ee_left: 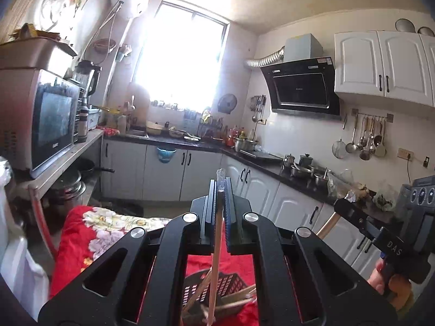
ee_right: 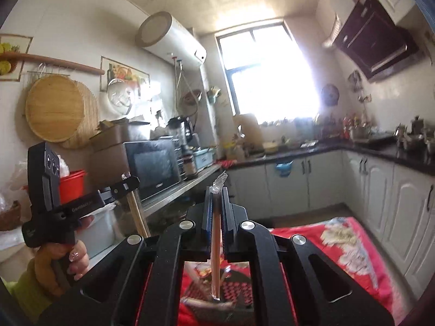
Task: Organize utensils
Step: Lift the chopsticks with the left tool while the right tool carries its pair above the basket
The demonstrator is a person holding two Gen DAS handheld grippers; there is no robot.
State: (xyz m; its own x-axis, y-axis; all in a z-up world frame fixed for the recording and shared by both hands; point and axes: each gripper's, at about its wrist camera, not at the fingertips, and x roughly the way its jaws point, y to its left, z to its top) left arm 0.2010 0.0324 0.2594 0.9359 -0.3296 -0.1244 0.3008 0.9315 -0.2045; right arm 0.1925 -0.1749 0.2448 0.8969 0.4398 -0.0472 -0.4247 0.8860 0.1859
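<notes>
Both grippers raised, pointing about level across the kitchen. Left gripper (ee_left: 219, 190): jaws clamped on a wrapped chopstick pair (ee_left: 216, 258), wrapper end poking past the tips, stick trailing back and down under the tool. Below and behind it: dark slotted basket (ee_left: 228, 285) with several more wooden sticks lying loose, on the red floral cloth (ee_left: 81, 239). Right gripper (ee_right: 216, 190): jaws pinched on another wrapped stick (ee_right: 216, 244), plastic end sticking out past the tips, same basket (ee_right: 233, 288) beneath. My read: early stage. Two pieces picked, none placed; destination not visible, the rest left in the basket.
</notes>
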